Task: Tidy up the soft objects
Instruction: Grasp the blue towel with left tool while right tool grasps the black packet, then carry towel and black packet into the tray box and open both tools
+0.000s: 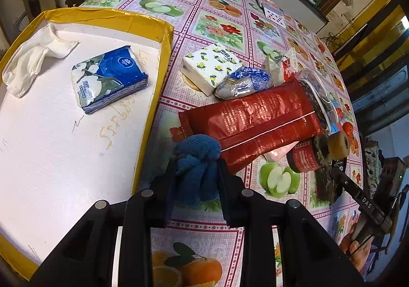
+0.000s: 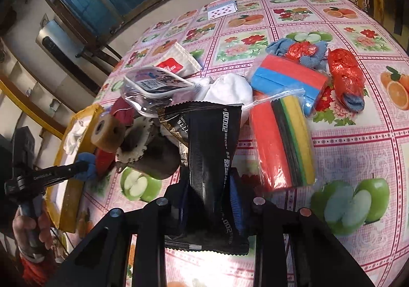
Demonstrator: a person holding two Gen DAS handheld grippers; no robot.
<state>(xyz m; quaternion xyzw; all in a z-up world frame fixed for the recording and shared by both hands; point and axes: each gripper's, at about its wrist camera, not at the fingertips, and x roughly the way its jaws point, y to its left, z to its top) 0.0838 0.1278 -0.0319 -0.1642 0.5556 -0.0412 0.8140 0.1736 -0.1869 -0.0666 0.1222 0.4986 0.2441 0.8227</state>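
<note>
My left gripper (image 1: 196, 165) is shut on a dark blue knitted cloth (image 1: 197, 149), held just above the table beside the right wall of the yellow-rimmed tray (image 1: 164, 57). Inside the tray lie a white cloth (image 1: 33, 57) and a blue tissue pack (image 1: 110, 80). My right gripper (image 2: 209, 179) is shut on a black foil pouch (image 2: 213, 139), which stands upright between the fingers. In the right wrist view the left gripper (image 2: 76, 169) shows at the left with the blue cloth (image 2: 88, 159). A white cloth (image 2: 230, 90) lies behind the pouch.
A flower-print tissue pack (image 1: 209, 64), a red foil bag (image 1: 255, 121), a jar (image 1: 304, 159) and a tan wheel (image 1: 337, 145) crowd the table's middle. Sponge packs (image 2: 281, 139) (image 2: 288, 77), red-wrapped blue cloths (image 2: 345, 77) and playing cards (image 2: 222, 8) lie on the fruit-print tablecloth (image 2: 358, 133).
</note>
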